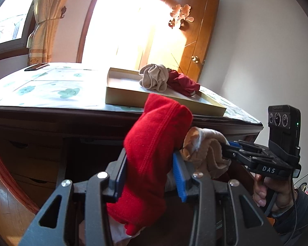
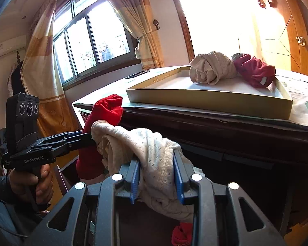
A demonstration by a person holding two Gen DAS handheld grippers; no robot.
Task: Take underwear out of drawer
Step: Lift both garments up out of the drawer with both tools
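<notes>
My left gripper is shut on a bright red piece of underwear that bulges up between its blue pads and hangs below them. In the right wrist view that red underwear and the left gripper show at the left. My right gripper is shut on a cream dotted piece of underwear, draped over both pads. From the left wrist view the cream underwear and the right gripper sit just right of the red one. Both are held below the desk's front edge.
A shallow gold box lid lies on the desk top, with a beige garment and a dark red garment in it. A phone lies at the desk's far side. Closed drawers are at the left; a wooden door stands behind.
</notes>
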